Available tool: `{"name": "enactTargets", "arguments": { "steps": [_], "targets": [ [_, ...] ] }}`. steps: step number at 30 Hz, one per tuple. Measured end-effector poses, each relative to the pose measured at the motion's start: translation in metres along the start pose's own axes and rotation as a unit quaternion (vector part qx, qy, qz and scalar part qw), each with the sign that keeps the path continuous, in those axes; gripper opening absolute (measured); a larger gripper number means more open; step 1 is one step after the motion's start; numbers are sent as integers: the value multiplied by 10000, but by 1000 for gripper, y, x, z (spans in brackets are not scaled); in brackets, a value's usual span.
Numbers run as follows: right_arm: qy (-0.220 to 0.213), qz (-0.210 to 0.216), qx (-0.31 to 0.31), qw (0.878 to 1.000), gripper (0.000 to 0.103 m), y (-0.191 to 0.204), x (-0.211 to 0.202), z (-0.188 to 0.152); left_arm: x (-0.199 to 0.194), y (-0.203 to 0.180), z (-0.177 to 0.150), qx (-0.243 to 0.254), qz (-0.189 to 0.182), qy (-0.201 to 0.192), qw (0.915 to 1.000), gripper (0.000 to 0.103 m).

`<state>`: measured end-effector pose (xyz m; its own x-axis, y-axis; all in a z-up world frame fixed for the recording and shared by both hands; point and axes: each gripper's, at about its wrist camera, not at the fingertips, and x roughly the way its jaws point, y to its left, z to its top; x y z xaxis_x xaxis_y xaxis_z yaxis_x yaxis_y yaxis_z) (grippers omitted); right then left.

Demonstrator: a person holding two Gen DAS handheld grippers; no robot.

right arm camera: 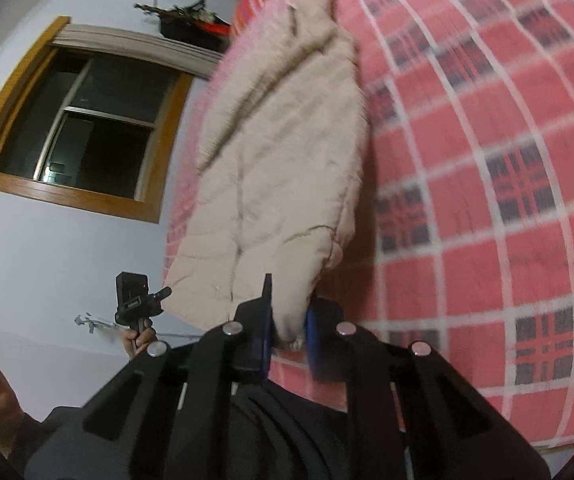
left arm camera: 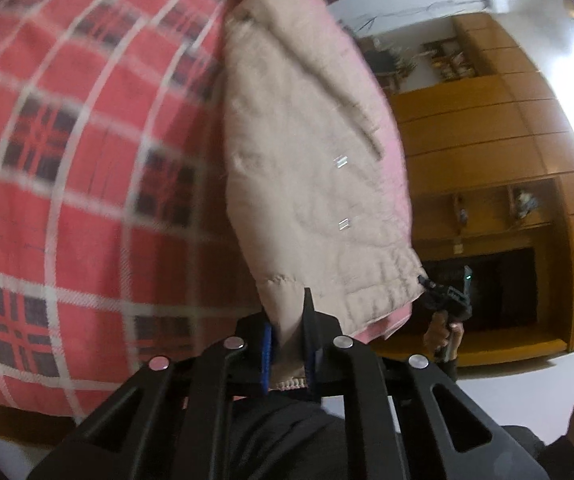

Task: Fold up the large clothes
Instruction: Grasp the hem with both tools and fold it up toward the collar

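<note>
A beige padded coat (left arm camera: 307, 160) with a pink lining hangs stretched above the red plaid bed cover (left arm camera: 67, 160). My left gripper (left arm camera: 289, 344) is shut on the coat's hem corner, cloth bunched between its blue pads. In the right wrist view the same coat (right arm camera: 279, 168), with a fur-trimmed hood at its far end, stretches away from my right gripper (right arm camera: 289, 332), which is shut on another hem corner. Each view shows the other gripper small in the distance: the right gripper (left arm camera: 447, 300) and the left gripper (right arm camera: 137, 304), each held by a hand.
The plaid bed cover (right arm camera: 487, 200) fills the side under the coat. Wooden cabinets (left arm camera: 507, 140) and a dark recess stand beyond the bed. A wood-framed window (right arm camera: 79, 128) sits in a pale wall. The person's dark sleeves show under both grippers.
</note>
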<state>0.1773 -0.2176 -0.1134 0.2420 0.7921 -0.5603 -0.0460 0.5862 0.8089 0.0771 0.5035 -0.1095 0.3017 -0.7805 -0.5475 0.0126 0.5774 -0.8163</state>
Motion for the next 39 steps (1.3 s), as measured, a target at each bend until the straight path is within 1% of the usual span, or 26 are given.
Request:
{"name": "enactTargets", "arguments": {
  "steps": [3,4,11,14,19,22,25,30,34,36,39],
  "targets": [
    [-161,48,-91,9998,12,10,-7,10,-11,-14,10,78,-116,-236,9996,11],
    [-240,32,-129,9996,12,15,-10,16,-14,-19,14,116,-95,-316,9994,11],
    [-570,-115,-222,9981,12,30,-20,58,-20,-47,50,278,-158,-545,9980,11],
    [-632,-162,-262,9975,12,37,-15,78,-22,-46,72,202,-171,-674,9974,11],
    [-612,-306,-342,9971,12,43,-3,114,-14,-38,98,77,-57,-719,9974,11],
    [-604,-397,-379,9967,12,45,6,134,-10,-35,118,-7,-46,-747,9972,11],
    [-602,-505,-371,9962,12,45,18,161,-4,-30,141,-91,-20,-774,9970,11],
    [-536,-662,-256,9960,12,32,45,208,12,-21,187,-278,41,-739,9969,11],
    [-407,-782,-43,9961,12,9,73,242,30,-9,224,-438,253,-664,9965,11],
    [-361,-824,46,9959,12,1,84,252,40,-1,241,-536,352,-583,9962,12],
    [-312,-841,226,9957,16,-16,101,271,50,11,260,-708,409,-537,9952,14]
  ]
}}
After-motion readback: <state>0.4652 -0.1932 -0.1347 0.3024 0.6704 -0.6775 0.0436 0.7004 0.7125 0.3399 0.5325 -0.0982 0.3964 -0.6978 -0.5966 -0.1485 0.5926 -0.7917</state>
